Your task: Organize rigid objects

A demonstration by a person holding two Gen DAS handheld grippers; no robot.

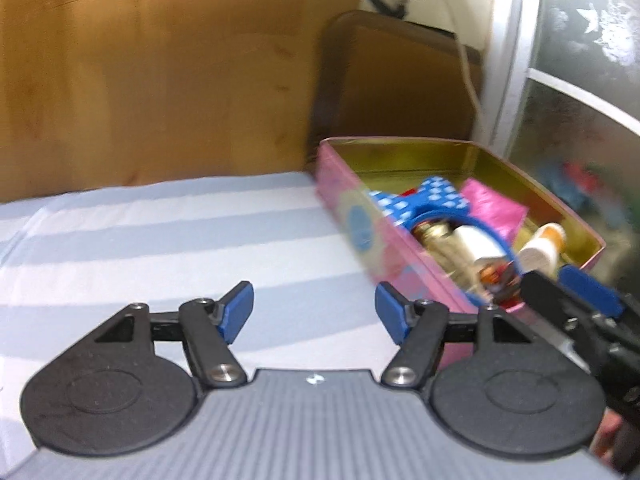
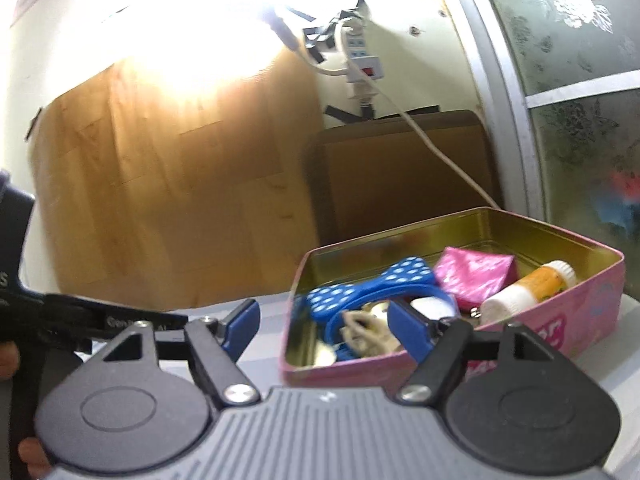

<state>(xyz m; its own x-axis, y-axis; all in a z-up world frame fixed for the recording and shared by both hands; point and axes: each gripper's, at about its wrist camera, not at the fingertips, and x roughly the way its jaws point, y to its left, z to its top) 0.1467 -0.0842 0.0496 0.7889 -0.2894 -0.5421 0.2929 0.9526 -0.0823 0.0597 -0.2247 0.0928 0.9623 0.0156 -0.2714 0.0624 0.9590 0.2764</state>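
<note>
An open pink metal tin (image 2: 560, 322) with a gold inside sits on a table (image 1: 168, 240) covered in a pale striped cloth. It already holds several things: a blue polka-dot bow headband (image 2: 352, 284), a shiny pink pouch (image 2: 472, 276), an orange bottle with a white cap (image 2: 532, 288) and some smaller items too blurred to name.

The left hand-held gripper (image 1: 314, 310) has its blue pads spread with nothing between them; the tin lies ahead and to its right, its long axis running diagonally away.

The right hand-held gripper (image 2: 324, 326) is also spread and empty, with its right pad just over the tin's near rim, so it appears the nearer of the two.

Left of the tin the cloth is bare. A wooden panel (image 1: 160, 72) stands behind, and a frosted-glass door (image 2: 580, 80) is at the right.
</note>
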